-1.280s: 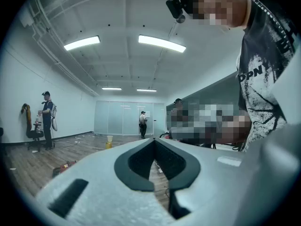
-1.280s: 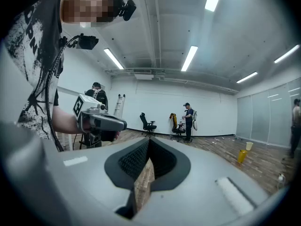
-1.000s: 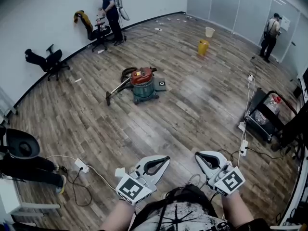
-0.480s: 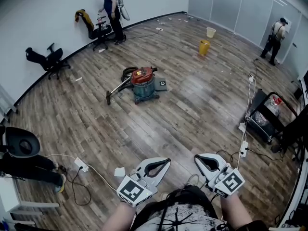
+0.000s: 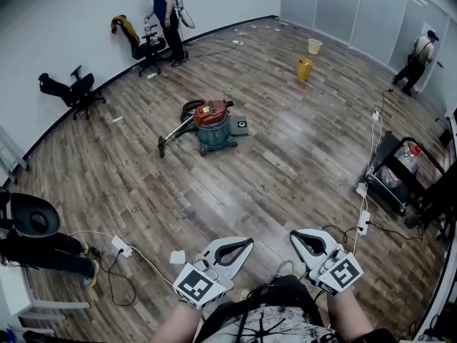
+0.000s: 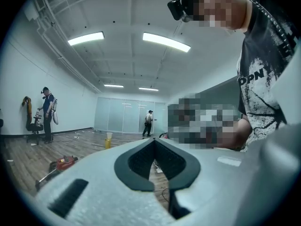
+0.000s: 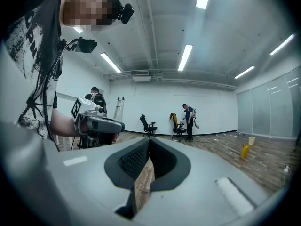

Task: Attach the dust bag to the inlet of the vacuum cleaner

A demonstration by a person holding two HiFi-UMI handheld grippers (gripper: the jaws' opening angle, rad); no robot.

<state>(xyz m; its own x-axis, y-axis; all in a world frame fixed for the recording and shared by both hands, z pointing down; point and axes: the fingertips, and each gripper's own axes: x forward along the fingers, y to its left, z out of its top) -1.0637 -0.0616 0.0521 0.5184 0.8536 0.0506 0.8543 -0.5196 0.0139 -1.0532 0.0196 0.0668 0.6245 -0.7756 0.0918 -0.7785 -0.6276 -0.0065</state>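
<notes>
Left gripper [image 5: 246, 241] and right gripper [image 5: 294, 236] are held shut and empty at the bottom of the frame. A white cable [image 5: 146, 258] is trailed at lower left, and a cart [image 5: 396, 184] is parked at the right edge. Bare wood floor [image 5: 235, 184] is left open beyond. The vacuum cleaner [image 5: 213, 126] is seen well apart, above centre.

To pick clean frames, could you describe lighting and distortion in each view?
Head view: evenly lit, sharp, walls bowed, soft sheen on floor beside the vacuum cleaner. Left gripper view: ceiling lights blown out, corners black. Right gripper view: strong fisheye, black corners.
</notes>
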